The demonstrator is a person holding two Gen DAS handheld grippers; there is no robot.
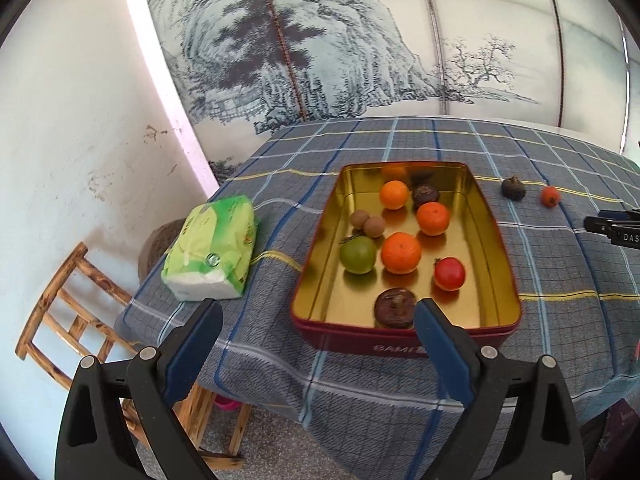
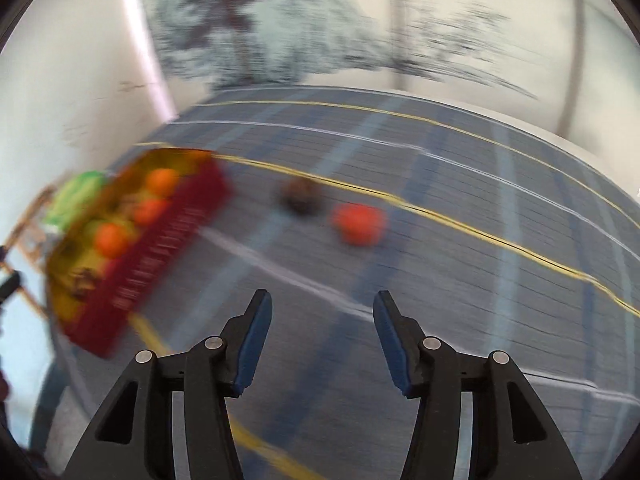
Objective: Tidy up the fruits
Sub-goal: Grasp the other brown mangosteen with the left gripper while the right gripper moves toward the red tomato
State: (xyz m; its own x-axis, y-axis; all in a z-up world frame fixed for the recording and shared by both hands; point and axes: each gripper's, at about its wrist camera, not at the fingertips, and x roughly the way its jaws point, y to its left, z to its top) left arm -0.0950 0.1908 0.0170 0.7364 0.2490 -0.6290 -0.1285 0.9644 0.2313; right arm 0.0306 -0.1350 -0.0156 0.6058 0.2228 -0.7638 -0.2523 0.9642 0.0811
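Note:
A red tin box (image 1: 500, 256) with a gold inside holds several fruits: oranges (image 1: 401, 253), a green fruit (image 1: 358, 255), a red one (image 1: 450, 274), brown ones. My left gripper (image 1: 320, 312) stands open just in front of the box's near wall, nothing between its fingers. On the cloth to the right of the box lie a dark brown fruit (image 1: 514, 188) (image 2: 302, 195) and a small orange-red fruit (image 1: 550, 196) (image 2: 359, 224). My right gripper (image 2: 322, 304) (image 1: 612, 228) is open over bare cloth, short of those two fruits; its view is blurred.
A blue plaid cloth (image 1: 400, 392) covers the table. A green pack of tissues (image 1: 214, 252) lies left of the box. A wooden chair (image 1: 60, 320) stands beside the table's left edge, under a white wall. A painted screen is behind the table.

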